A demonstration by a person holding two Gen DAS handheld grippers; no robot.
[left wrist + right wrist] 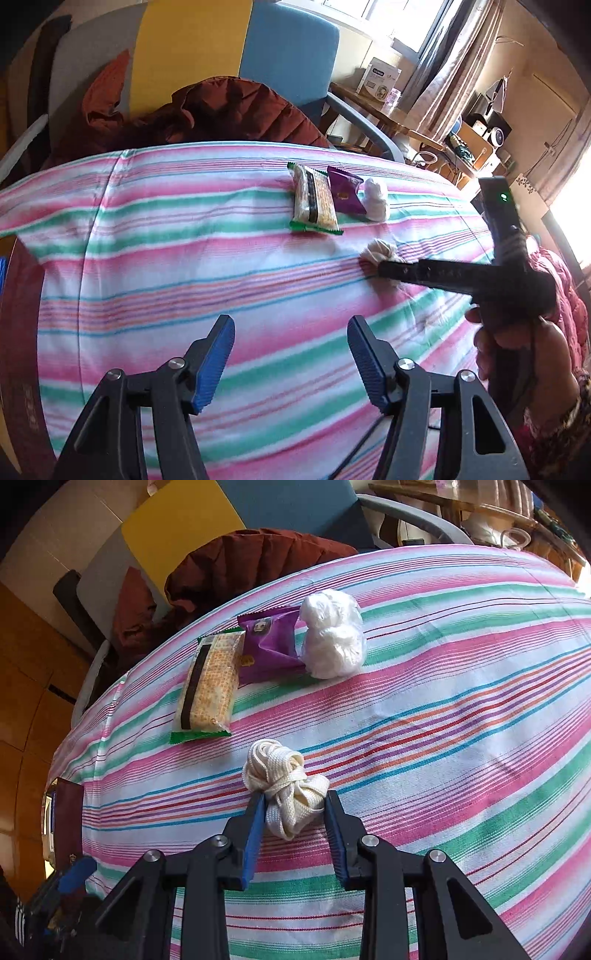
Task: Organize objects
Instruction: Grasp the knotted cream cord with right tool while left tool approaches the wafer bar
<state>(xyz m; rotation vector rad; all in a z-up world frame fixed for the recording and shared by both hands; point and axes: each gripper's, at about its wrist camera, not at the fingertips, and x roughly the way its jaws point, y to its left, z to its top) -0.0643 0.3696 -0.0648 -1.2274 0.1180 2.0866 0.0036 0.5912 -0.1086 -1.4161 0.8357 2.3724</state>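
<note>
A knotted bundle of white flat cord [286, 786] lies on the striped cloth [461, 720], and my right gripper [295, 797] is shut on its near end, blue pads pressing both sides. In the left wrist view the same cord bundle [376, 253] shows at the tip of the right gripper [384, 267], which a hand [517, 350] holds. Beyond it lie a green-edged cracker packet [210, 686], a purple snack packet [269, 646] and a balled white plastic bag [332, 638], side by side. My left gripper [291, 325] hovers open over bare cloth [184, 258], nothing between its fingers.
A dark red jacket [229, 110] is heaped on a blue chair [291, 51] behind the table's far edge. A dark red box [18, 332] sits at the left edge. A cluttered wooden desk [406, 122] stands at the back right.
</note>
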